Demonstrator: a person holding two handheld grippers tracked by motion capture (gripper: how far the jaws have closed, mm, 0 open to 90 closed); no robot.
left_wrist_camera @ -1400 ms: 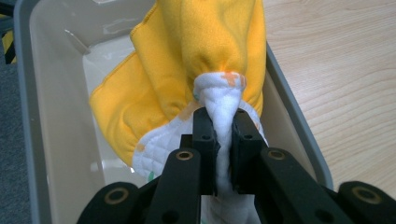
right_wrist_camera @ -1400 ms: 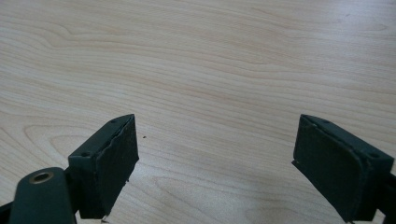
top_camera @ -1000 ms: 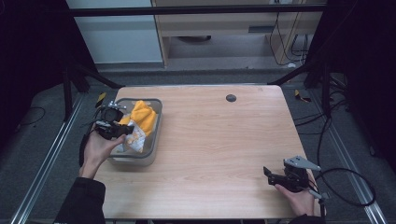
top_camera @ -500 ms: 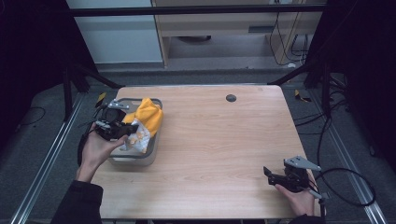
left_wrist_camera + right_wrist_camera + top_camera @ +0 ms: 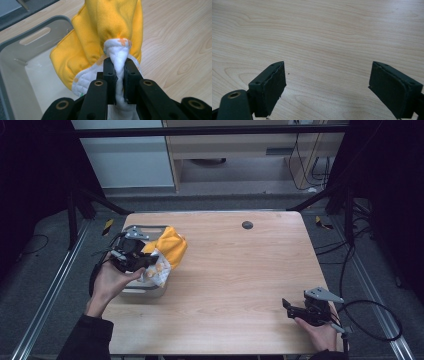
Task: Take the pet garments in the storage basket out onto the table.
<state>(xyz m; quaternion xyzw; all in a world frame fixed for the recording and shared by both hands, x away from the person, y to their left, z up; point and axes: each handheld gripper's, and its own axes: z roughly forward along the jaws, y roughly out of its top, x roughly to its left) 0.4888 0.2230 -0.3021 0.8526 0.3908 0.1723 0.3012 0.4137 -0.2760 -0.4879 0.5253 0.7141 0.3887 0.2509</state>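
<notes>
Bright table, black surroundings on my high view.

I'm seeing even overhead light on the table (image 5: 240, 270), only faint shadows, edges of the room lost in darkness and the whole picture soft. Left gripper view: yellow cloth (image 5: 110, 27) vivid, slightly blurred up close. Right gripper view: pale glare across wood, nearest pads hazy.

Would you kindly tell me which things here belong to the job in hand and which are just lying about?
In the job:
- left gripper, jaws shut on the cloth
- yellow and white cloth, hanging over the bin
- grey plastic bin on the table's left side

Lying about:
- right gripper, jaws open over bare wood
- round black disc on the wooden table
</notes>
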